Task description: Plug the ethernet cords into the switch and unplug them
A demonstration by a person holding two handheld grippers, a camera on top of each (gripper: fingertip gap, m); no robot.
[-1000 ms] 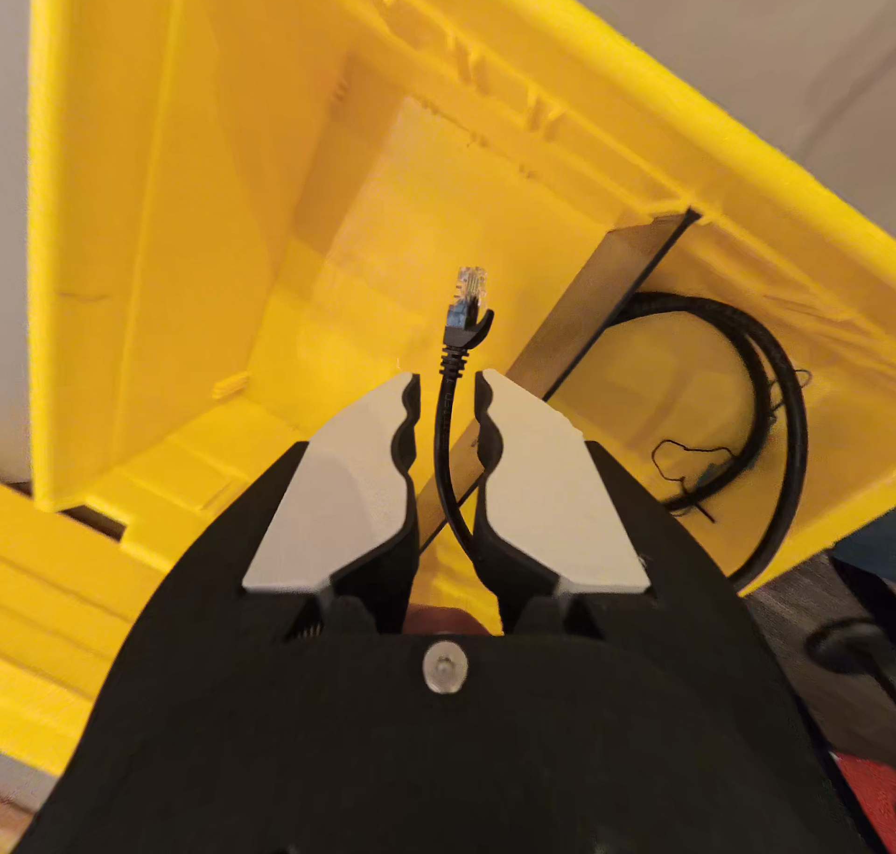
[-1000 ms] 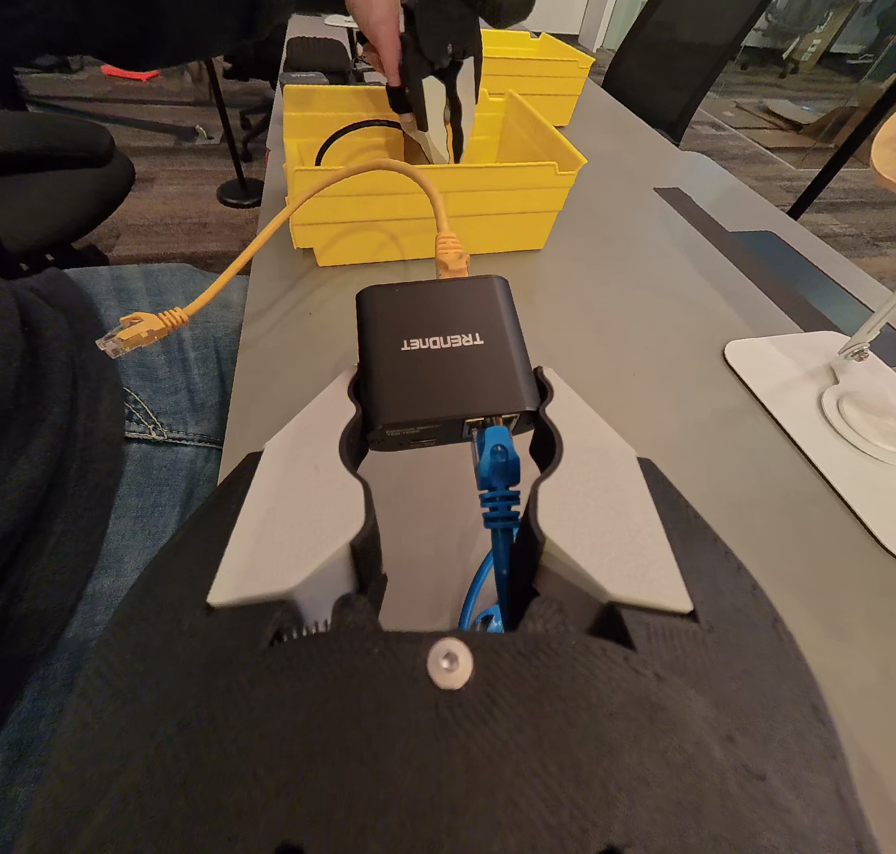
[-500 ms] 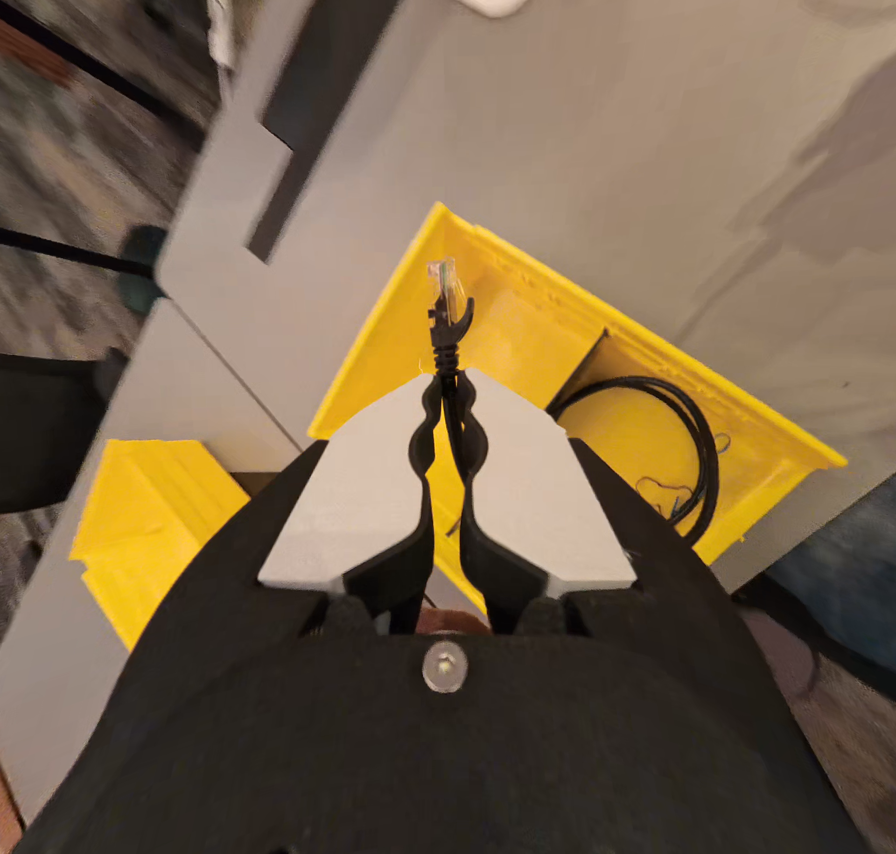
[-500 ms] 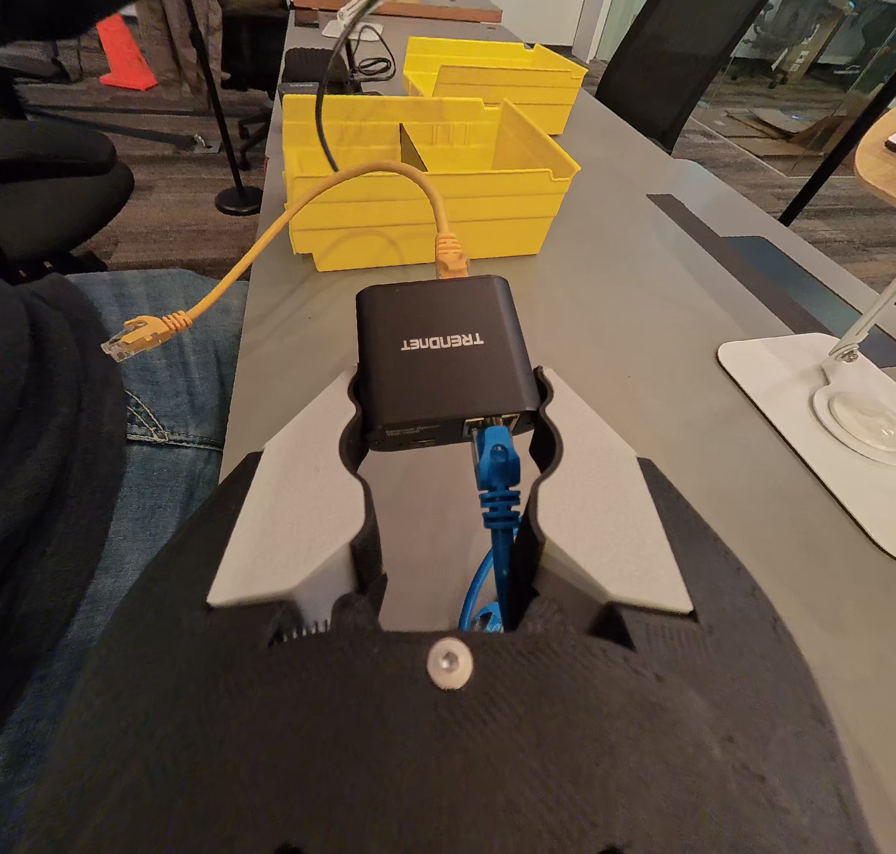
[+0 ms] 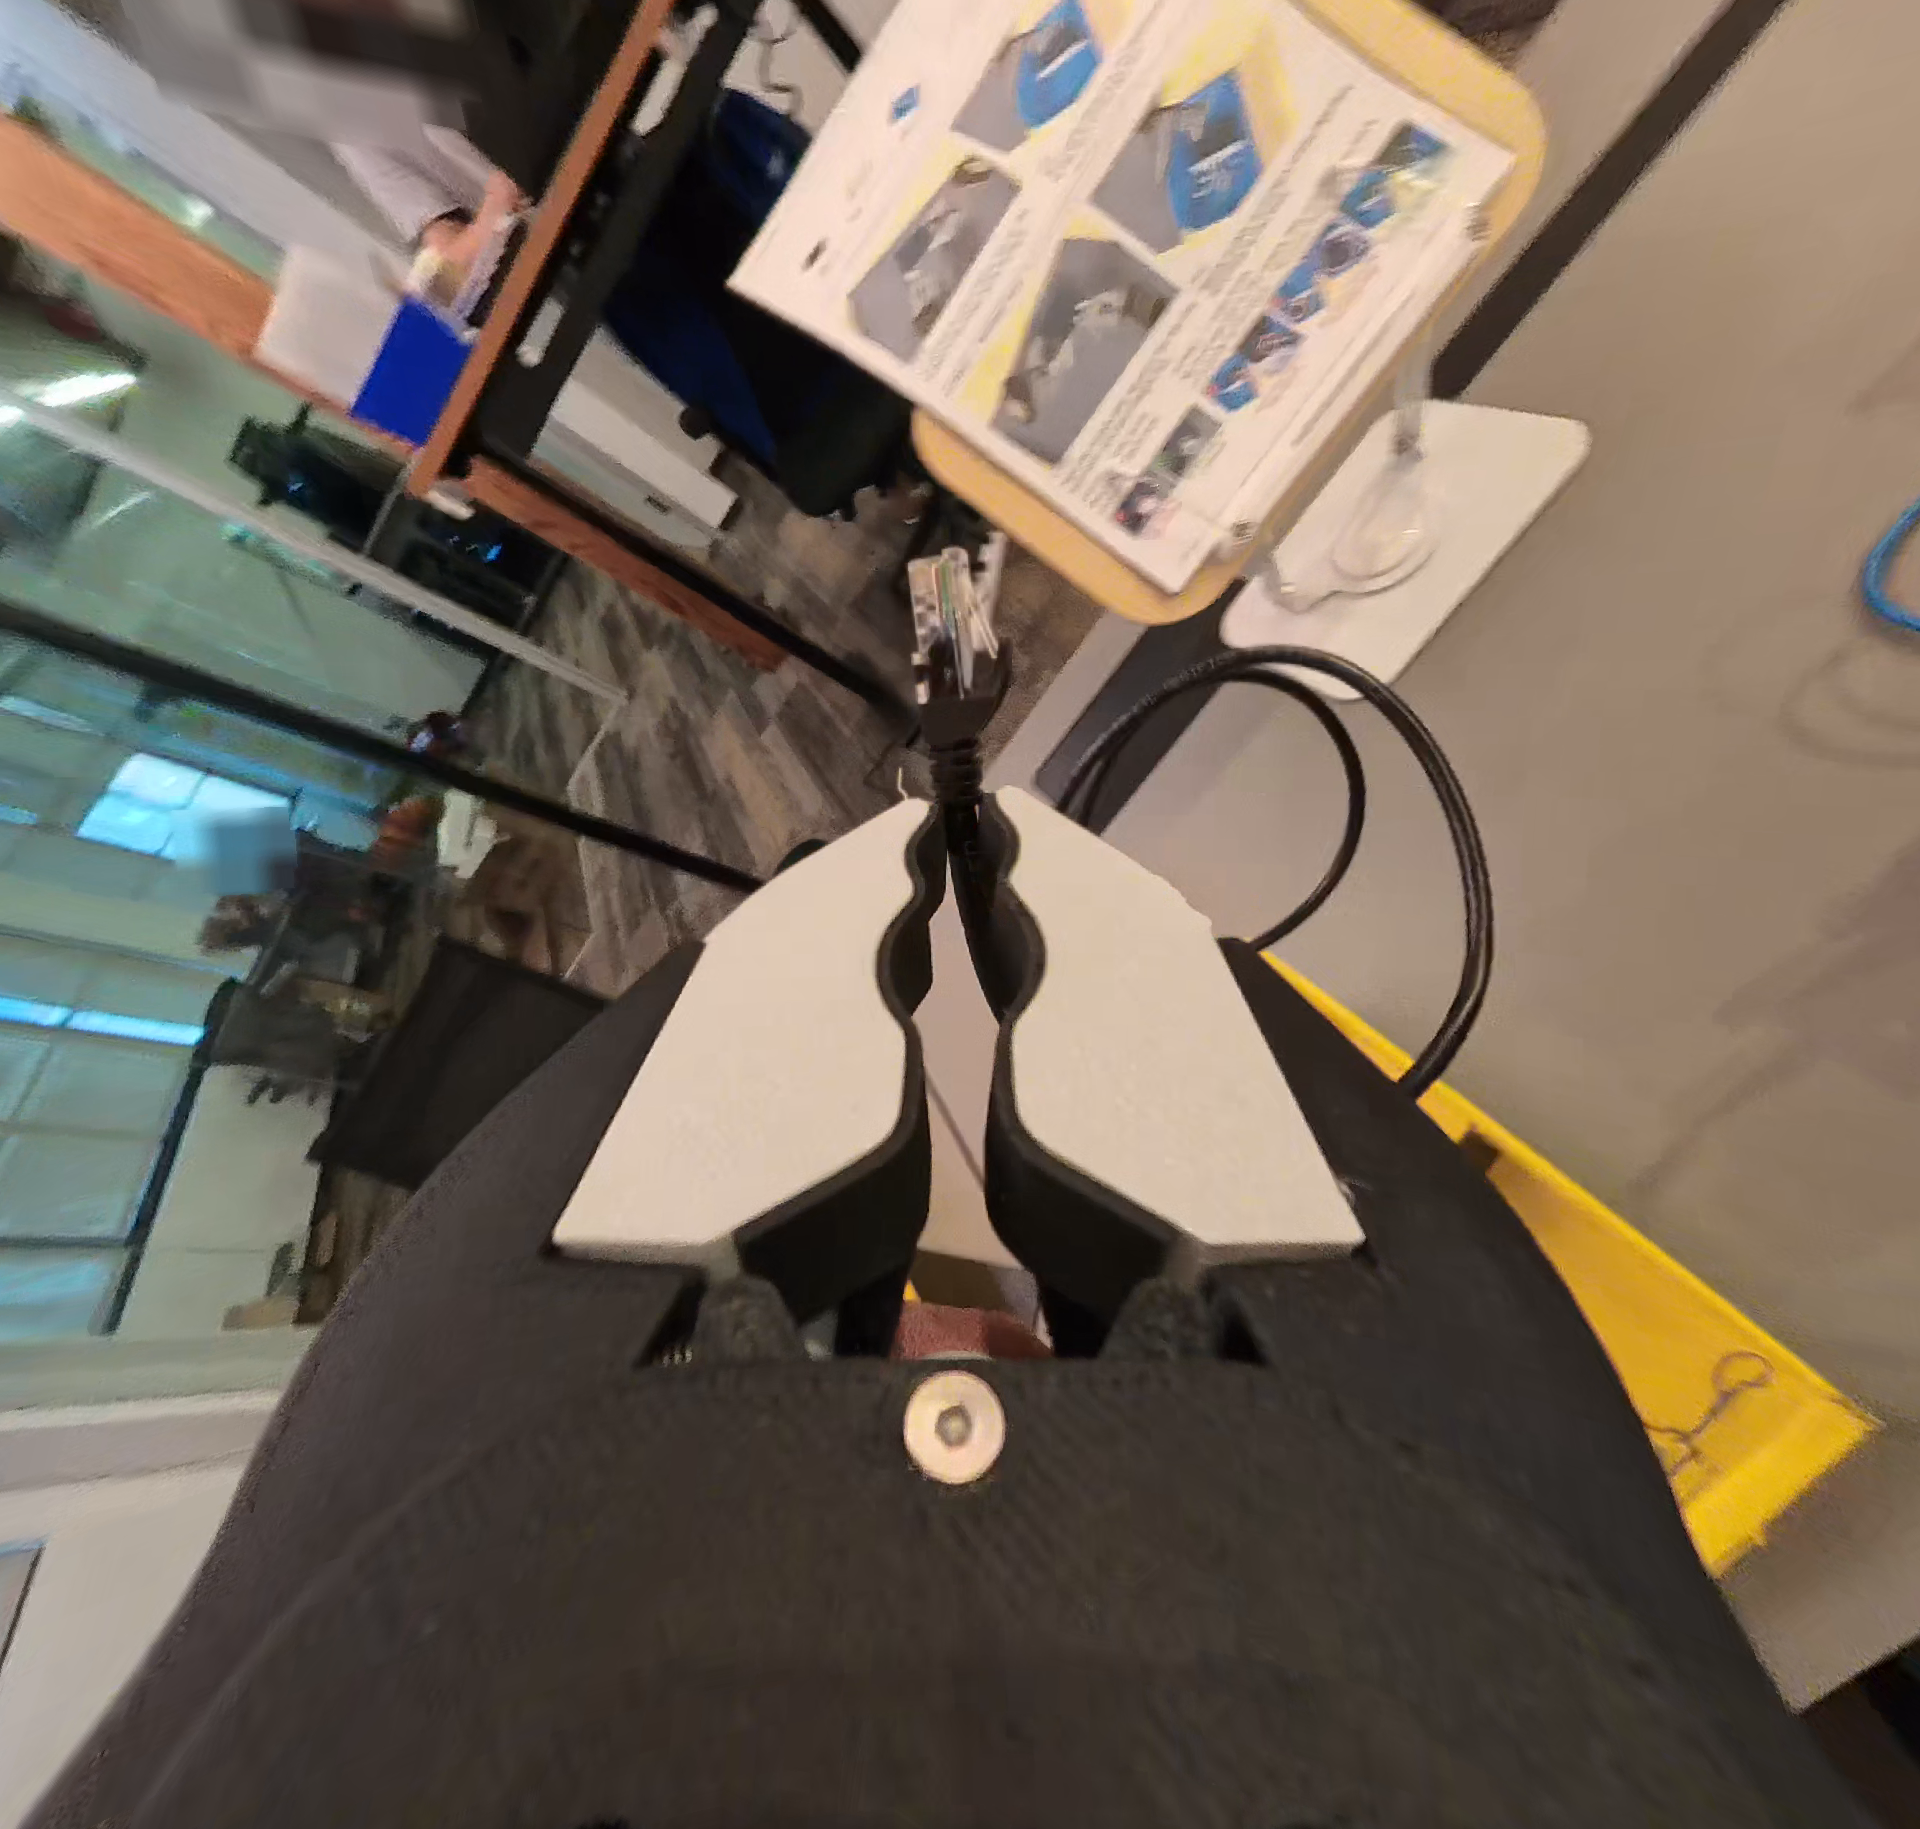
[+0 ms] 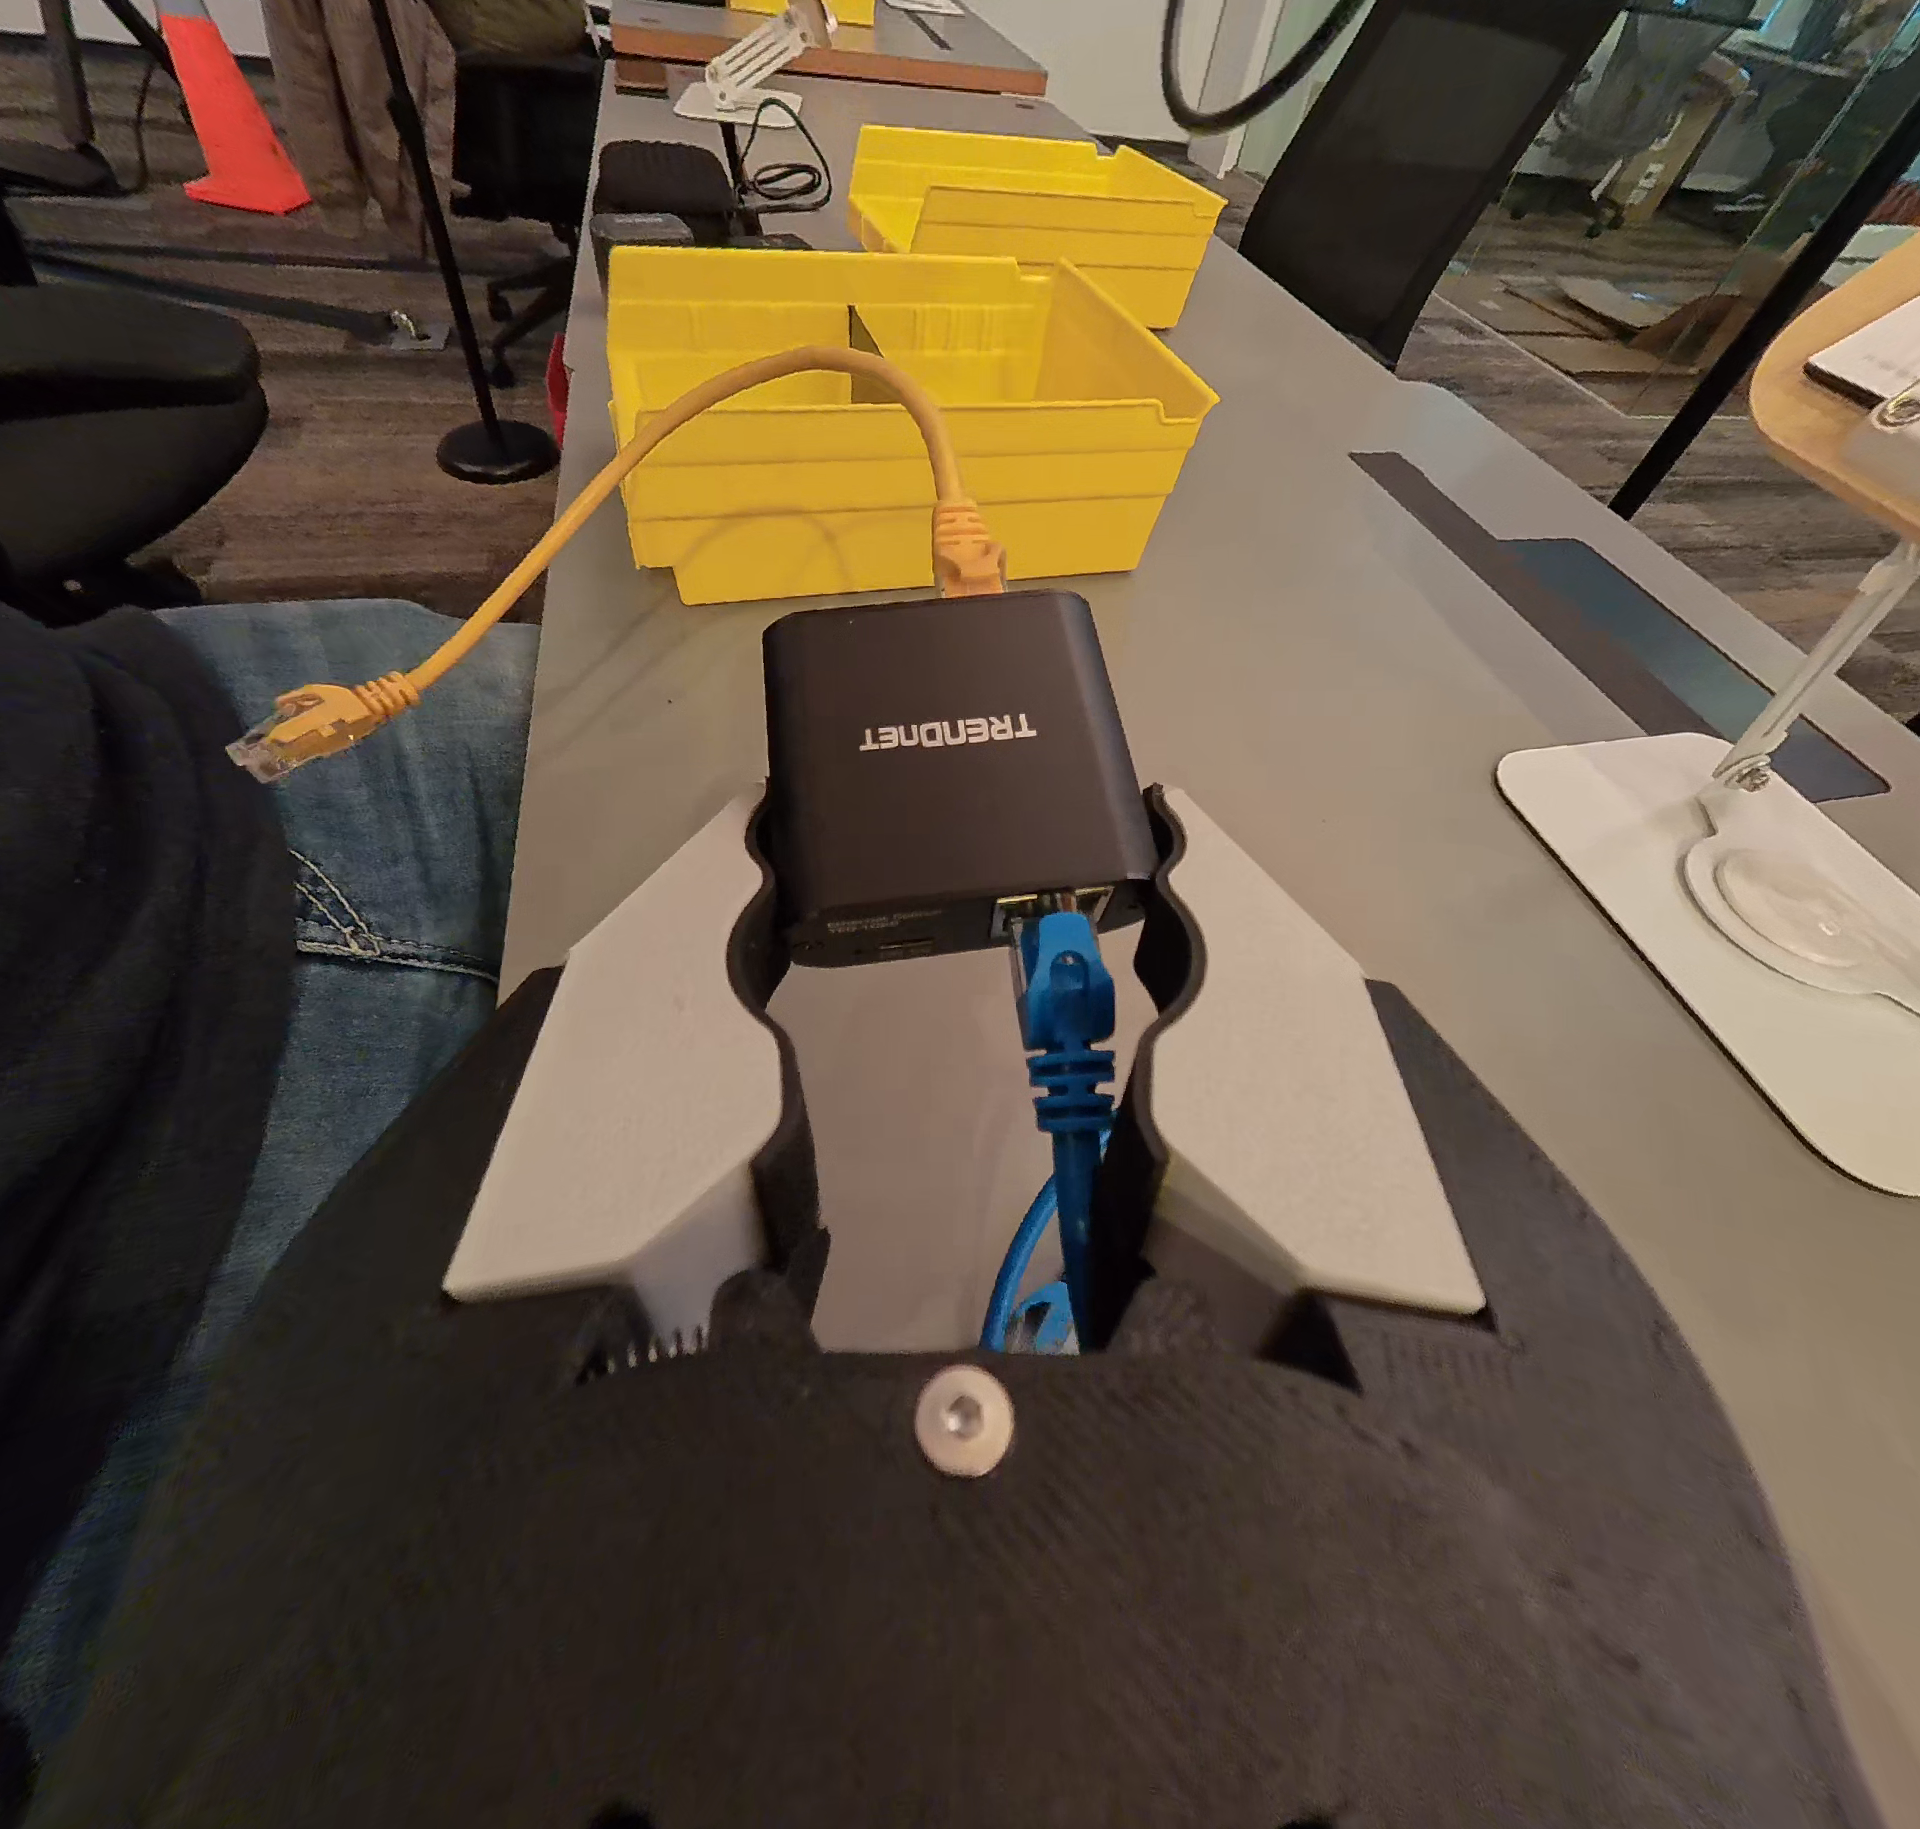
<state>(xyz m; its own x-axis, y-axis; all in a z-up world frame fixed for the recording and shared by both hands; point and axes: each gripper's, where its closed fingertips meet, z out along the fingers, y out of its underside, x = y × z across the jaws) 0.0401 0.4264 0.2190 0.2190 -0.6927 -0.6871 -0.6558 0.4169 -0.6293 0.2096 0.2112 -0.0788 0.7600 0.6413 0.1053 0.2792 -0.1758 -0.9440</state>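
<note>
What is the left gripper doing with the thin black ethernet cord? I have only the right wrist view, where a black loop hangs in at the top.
Observer: The left gripper is shut on the black ethernet cord, just behind its ribbed boot.
Operator: Is the plug free?
Observer: Yes. The clear plastic plug sticks out past the fingertips and touches nothing.
Operator: My right gripper clamps the black box-shaped switch. Is the plug aimed at it?
Observer: No. The switch is not in the left wrist view. The plug points towards the floor, beside a printed sheet on a tilted stand.
Operator: And the slack?
Observer: It arcs back down towards the yellow plastic bin, where the gripper body hides it.
</note>
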